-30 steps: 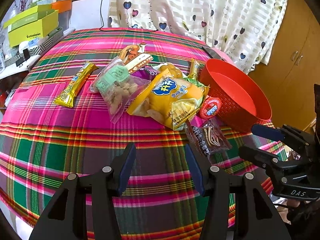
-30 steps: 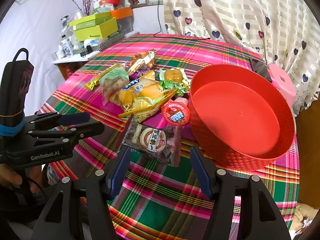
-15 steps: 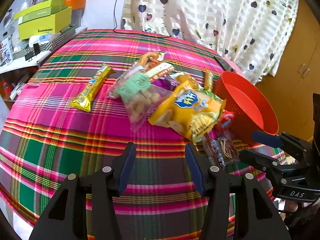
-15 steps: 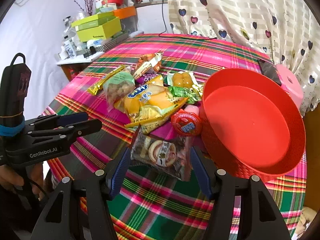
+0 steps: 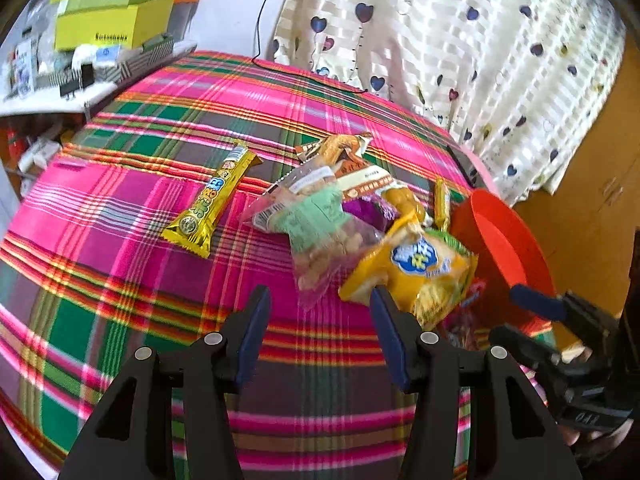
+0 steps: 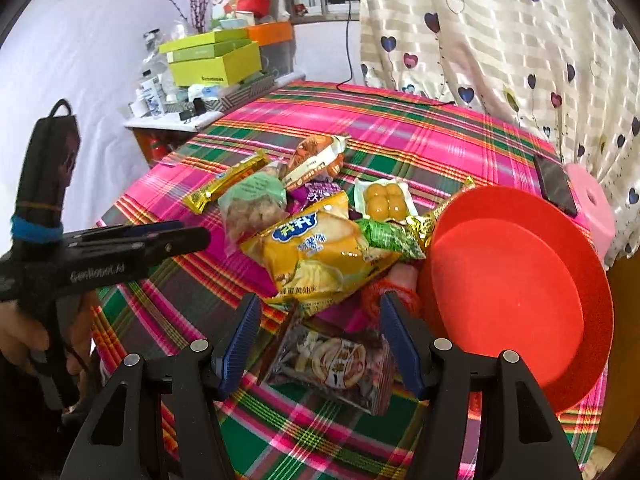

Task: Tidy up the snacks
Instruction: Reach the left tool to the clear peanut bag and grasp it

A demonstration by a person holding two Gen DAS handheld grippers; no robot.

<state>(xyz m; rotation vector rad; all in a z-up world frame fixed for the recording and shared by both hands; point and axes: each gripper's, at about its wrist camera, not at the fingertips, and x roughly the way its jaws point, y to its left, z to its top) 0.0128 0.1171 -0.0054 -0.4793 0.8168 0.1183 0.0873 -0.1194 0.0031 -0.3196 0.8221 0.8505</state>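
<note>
Both grippers have shifted toward the snack pile since a second ago. Left gripper point(image 5: 320, 320) hangs over the plaid tablecloth point(image 5: 120, 208), fingers spread, nothing between them. Right gripper point(image 6: 318, 328) fingers spread either side of a dark clear-plastic cookie packet point(image 6: 332, 364), not pinching it. Yellow chip bag point(image 6: 316, 256) tops the pile at the table's middle; round red plastic basket point(image 6: 520, 292) touches the pile, toward the right edge.

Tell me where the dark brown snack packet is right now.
In the right wrist view the dark brown snack packet lies on the tablecloth between the open right gripper fingers, just below the yellow chip bag and left of the red basket.
</note>
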